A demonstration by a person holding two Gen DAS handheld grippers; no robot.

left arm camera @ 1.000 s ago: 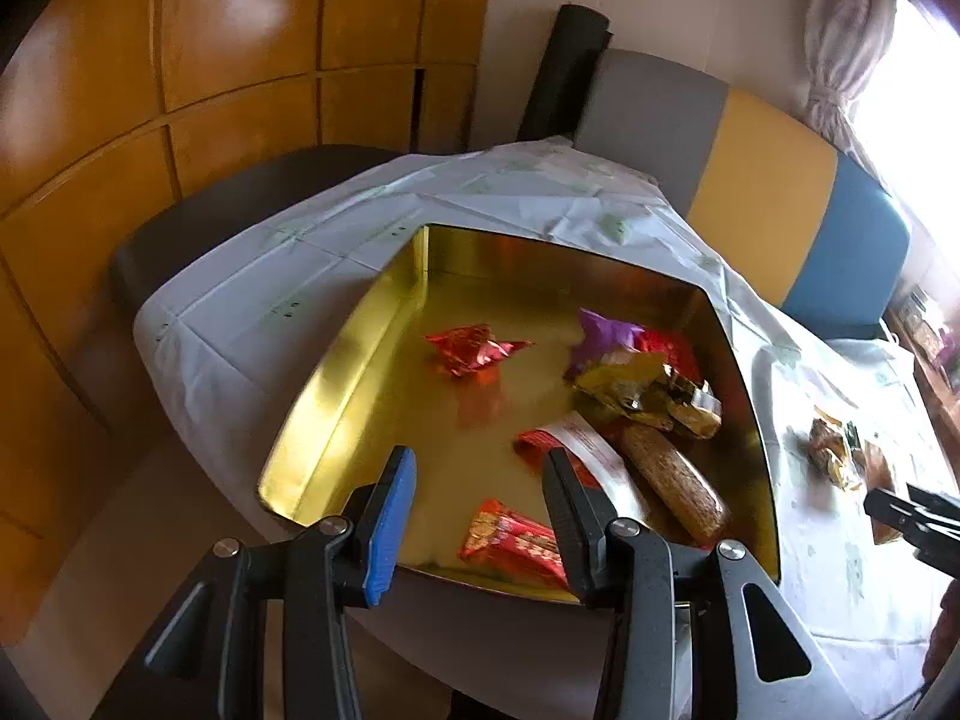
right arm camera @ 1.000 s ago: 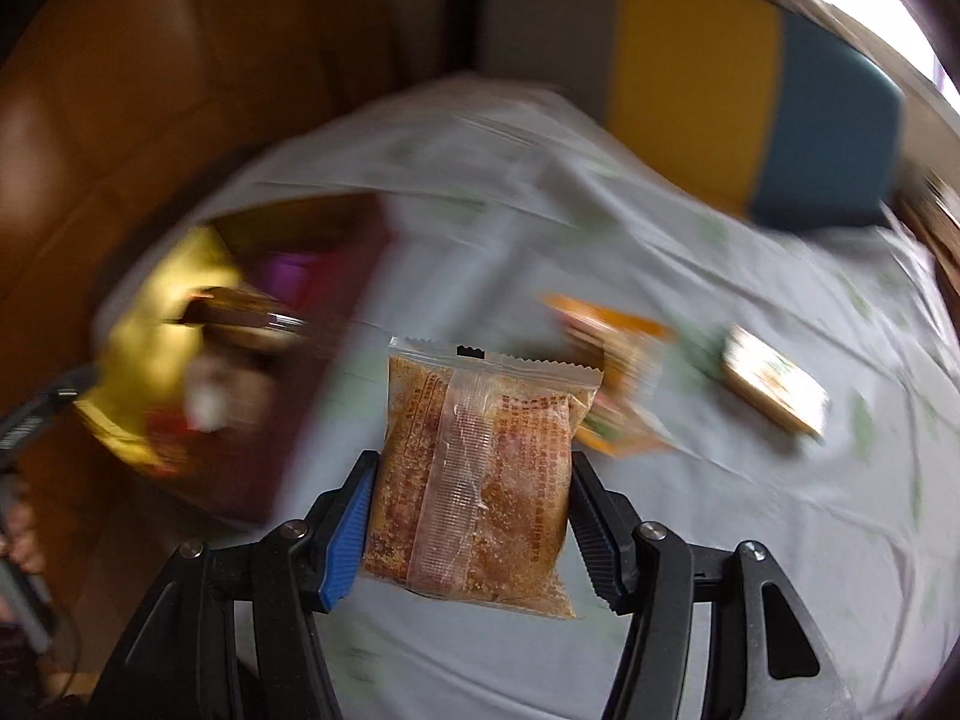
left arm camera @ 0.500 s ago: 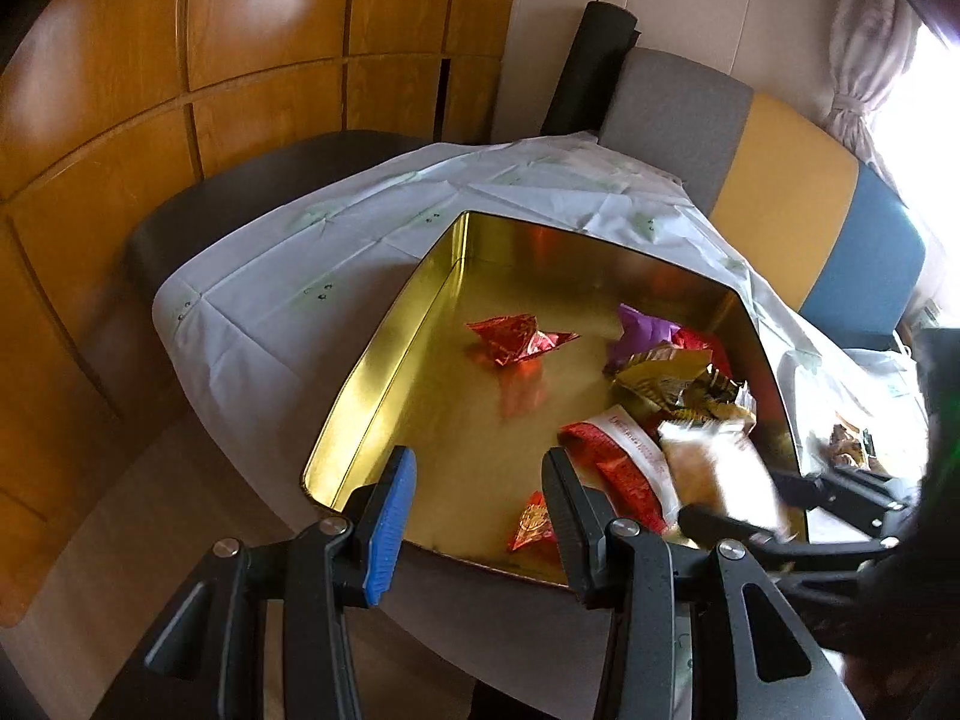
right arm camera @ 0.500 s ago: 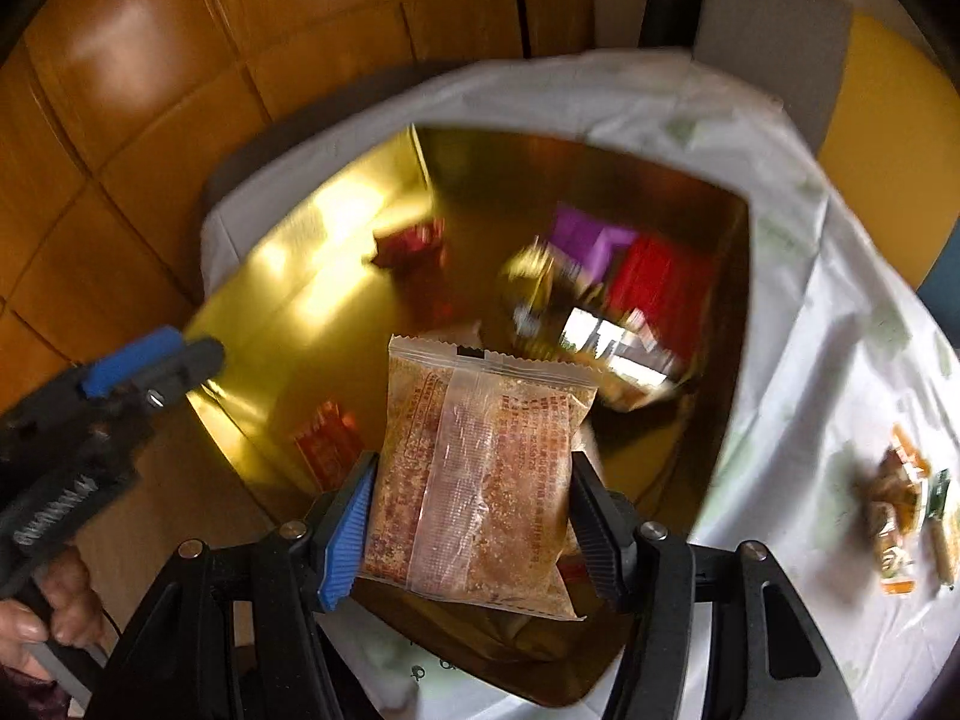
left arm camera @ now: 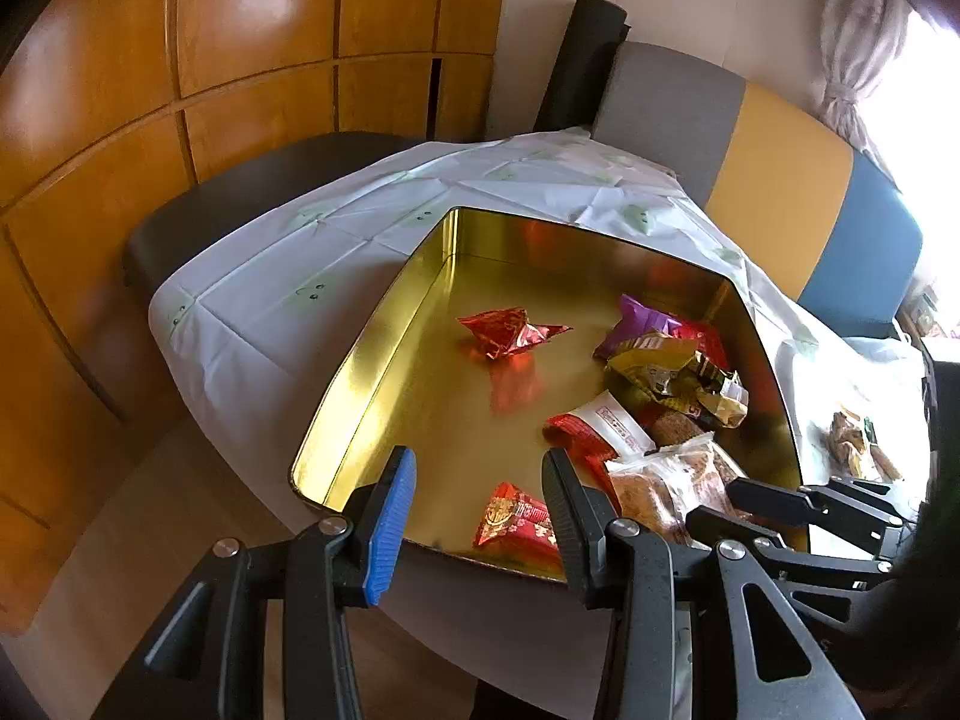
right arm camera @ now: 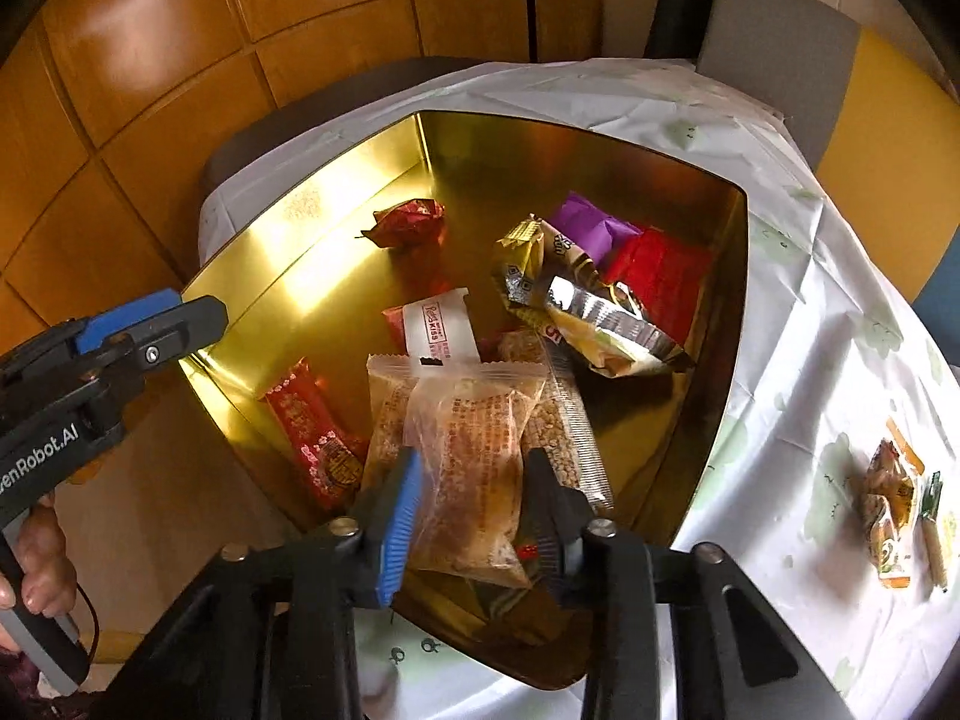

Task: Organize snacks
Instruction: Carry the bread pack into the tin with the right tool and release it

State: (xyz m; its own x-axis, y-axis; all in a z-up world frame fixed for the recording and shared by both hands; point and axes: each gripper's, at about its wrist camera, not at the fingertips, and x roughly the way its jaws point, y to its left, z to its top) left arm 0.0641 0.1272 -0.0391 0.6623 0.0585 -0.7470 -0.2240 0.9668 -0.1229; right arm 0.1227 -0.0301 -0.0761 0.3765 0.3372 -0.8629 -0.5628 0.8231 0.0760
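The right gripper, jaws just narrowed, is clamping the clear-wrapped brown cake packet over the gold metal tin. The left gripper is hovering apart, empty. Placement step; next: release, then fetch the 2 loose snacks on the cloth.

Ahead of my right gripper, the gold tin gleams mirror-glossy; the clear plastic snack packet between its fingers looks crinkly.
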